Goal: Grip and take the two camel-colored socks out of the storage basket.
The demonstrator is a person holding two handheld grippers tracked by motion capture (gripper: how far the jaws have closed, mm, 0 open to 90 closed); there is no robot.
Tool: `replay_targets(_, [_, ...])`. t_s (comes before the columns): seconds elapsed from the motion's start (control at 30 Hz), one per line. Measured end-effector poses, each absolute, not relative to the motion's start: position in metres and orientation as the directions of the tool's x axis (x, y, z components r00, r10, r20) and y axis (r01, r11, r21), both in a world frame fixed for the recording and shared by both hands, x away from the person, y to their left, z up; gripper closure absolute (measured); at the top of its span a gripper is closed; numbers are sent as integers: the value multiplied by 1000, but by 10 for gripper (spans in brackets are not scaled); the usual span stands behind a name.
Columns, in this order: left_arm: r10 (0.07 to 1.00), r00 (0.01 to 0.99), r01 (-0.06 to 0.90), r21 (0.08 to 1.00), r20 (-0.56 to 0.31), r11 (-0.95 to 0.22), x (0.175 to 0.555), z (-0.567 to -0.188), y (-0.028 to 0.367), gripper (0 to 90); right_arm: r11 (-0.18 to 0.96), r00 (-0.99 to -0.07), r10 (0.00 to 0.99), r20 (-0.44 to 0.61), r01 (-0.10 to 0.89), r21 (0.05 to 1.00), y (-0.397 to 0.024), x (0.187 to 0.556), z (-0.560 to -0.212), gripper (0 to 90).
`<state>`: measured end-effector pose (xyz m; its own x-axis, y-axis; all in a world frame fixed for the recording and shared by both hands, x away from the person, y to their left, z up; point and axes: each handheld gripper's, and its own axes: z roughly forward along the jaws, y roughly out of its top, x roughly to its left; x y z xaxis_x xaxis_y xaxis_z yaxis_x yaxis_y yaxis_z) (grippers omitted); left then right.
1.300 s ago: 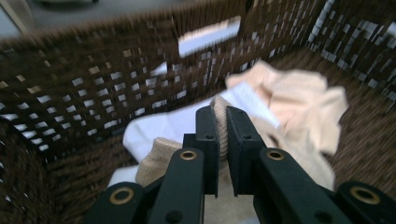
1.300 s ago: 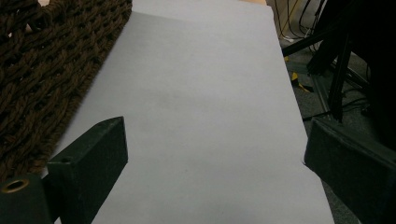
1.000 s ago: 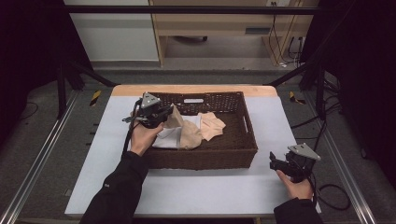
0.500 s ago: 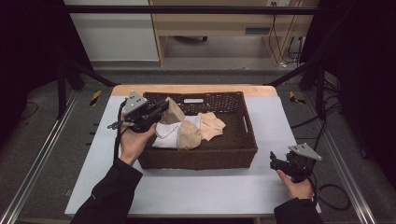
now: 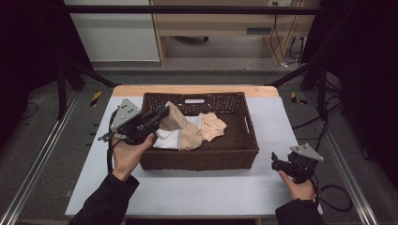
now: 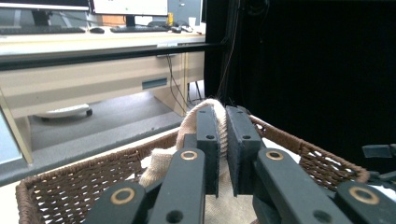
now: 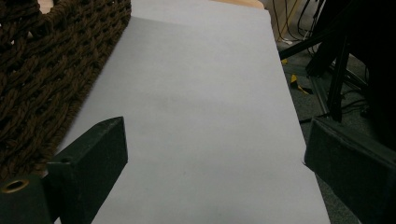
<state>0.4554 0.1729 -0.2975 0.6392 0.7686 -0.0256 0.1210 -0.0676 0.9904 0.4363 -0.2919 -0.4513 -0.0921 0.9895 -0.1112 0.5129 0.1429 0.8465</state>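
A dark brown woven basket (image 5: 234,157) stands in the middle of the white table; its rim (image 6: 303,149) crosses the left gripper view. Tan and white cloths lie inside it. My left gripper (image 5: 164,114) hovers over the basket's left wall, shut on a beige cloth (image 5: 176,122) that it lifts; in the left gripper view that cloth (image 6: 205,106) is pinched between the two jaws. A white cloth (image 5: 168,139) and a peach cloth (image 5: 212,125) lie on the basket floor. My right gripper (image 5: 277,163) rests open on the table to the right of the basket, with nothing between its jaws.
White table surface (image 7: 201,116) stretches ahead of the right gripper, with the basket's wall (image 7: 42,70) at its left. Metal frame rails run along both sides of the table. A desk and cables stand beyond the table's far edge.
My left gripper has moved left and upward, drawing the beige cloth up toward the basket's left wall. The right gripper has stayed where it was.
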Motion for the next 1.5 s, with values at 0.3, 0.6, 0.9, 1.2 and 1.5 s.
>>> replay_targets(0.3, [736,676,101,994,-33,-48,429,-294,177,838,141,-94,990,-109,514,846,-291,436,-451,63])
replay_targets(0.6, [689,724,88,994,-17,-69,402,-296,170,838,145,-95,989,-113,512,846,-291,436,-451,63])
replay_targets(0.9, [658,753,97,991,-14,-90,381,-305,167,838,149,-95,989,-116,509,848,-291,435,-449,63])
replay_targets(1.2, [625,781,131,981,-15,-140,363,-326,163,838,147,-95,989,-114,512,846,-290,435,-450,63])
replay_targets(1.5, [622,782,223,951,-44,-213,364,-364,157,838,146,-96,989,-112,517,843,-290,435,-450,63])
